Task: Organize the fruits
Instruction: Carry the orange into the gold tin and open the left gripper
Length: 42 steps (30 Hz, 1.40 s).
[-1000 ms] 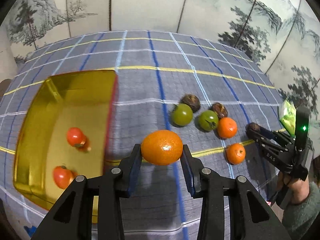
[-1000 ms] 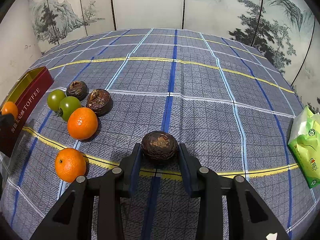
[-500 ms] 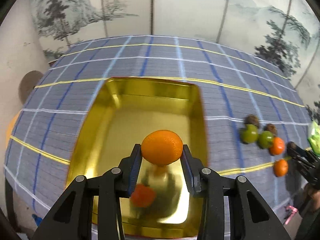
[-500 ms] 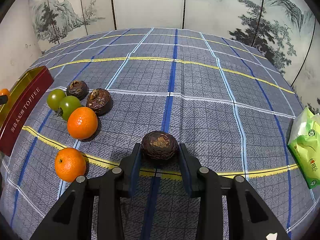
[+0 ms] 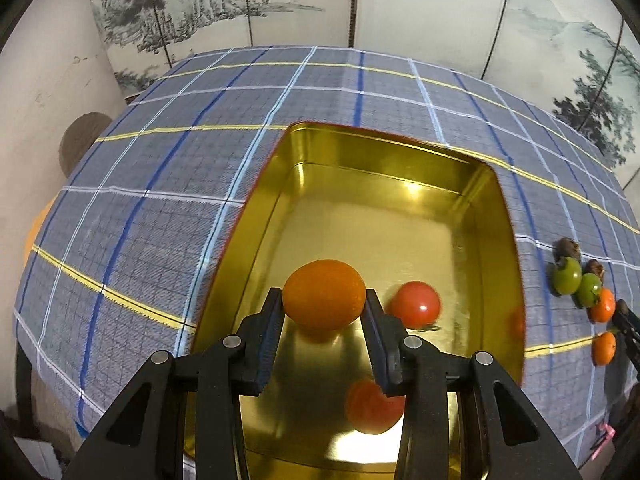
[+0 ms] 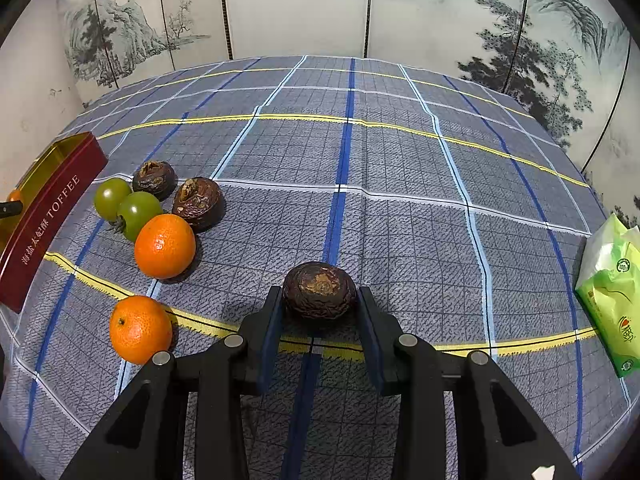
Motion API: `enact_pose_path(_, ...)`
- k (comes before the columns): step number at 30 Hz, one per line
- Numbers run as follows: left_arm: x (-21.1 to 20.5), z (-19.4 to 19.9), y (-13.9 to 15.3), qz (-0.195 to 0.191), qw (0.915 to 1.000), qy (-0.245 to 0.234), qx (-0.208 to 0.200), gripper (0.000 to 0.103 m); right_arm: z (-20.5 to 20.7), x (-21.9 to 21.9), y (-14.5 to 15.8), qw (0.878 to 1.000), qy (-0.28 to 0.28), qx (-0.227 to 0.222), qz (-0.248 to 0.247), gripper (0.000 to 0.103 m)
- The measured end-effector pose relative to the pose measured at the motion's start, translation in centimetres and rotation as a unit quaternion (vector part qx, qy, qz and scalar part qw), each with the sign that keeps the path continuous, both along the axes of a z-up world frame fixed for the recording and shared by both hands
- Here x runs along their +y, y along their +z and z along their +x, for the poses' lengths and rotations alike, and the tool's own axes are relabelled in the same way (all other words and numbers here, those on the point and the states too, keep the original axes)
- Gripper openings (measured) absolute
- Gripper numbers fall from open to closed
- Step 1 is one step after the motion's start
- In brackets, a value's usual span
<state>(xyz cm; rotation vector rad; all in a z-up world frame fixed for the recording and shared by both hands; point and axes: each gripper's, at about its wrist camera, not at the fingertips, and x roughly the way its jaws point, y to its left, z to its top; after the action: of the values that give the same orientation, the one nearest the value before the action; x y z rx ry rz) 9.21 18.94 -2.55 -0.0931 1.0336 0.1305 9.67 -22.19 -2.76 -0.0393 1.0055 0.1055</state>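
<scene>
My left gripper (image 5: 324, 308) is shut on an orange (image 5: 324, 294) and holds it over the near left part of the gold tin (image 5: 384, 152). Two red tomatoes (image 5: 416, 304) lie in the tin, one (image 5: 372, 406) partly behind my right finger. My right gripper (image 6: 320, 304) is shut on a dark wrinkled fruit (image 6: 319, 290) just above the checked cloth. On the cloth to its left lie two oranges (image 6: 165, 246), (image 6: 140, 329), two green tomatoes (image 6: 138, 210) and two more dark fruits (image 6: 198, 202). The tin's red side (image 6: 48, 216) shows at far left.
A green tissue pack (image 6: 612, 292) lies at the right edge of the table. A painted folding screen (image 6: 304, 4) stands close behind the table. The loose fruit group (image 5: 580, 284) shows to the right of the tin in the left wrist view.
My left gripper has carried the orange from over the cloth to over the tin and further in over its floor. The right gripper has stayed still with the dark fruit.
</scene>
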Motion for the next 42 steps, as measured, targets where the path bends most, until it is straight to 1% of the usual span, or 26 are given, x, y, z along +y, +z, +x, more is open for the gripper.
enact_pose_path(10,0.5,-0.1,-1.7,0.001,0.9997,0.004,0.024,0.040,0.0,0.0,0.0,1.000,0.000,0.001,0.000,0.034)
enact_pose_path(22,-0.1,-0.1,-2.2,0.023,0.9991,-0.007,0.033,0.040,0.0,0.0,-0.1,1.000,-0.001,0.001,0.001,0.034)
enact_pose_path(37,-0.2,-0.2,-2.4,0.025,0.9989,-0.010,0.039,0.042,0.0,-0.1,-0.2,1.000,-0.002,0.003,-0.001,0.033)
enact_pose_path(39,-0.2,-0.2,-2.3,0.022,0.9990,-0.011,0.037,0.045,0.0,-0.1,-0.2,1.000,-0.001,0.003,-0.001,0.033)
enact_pose_path(40,-0.2,-0.2,-2.2,0.021,0.9991,-0.012,0.035,0.052,0.0,-0.1,-0.2,1.000,-0.001,0.004,-0.002,0.033)
enact_pose_path(42,-0.3,-0.4,-1.8,0.027,0.9992,-0.012,0.027,0.060,0.0,-0.1,-0.2,1.000,-0.002,0.004,-0.002,0.033)
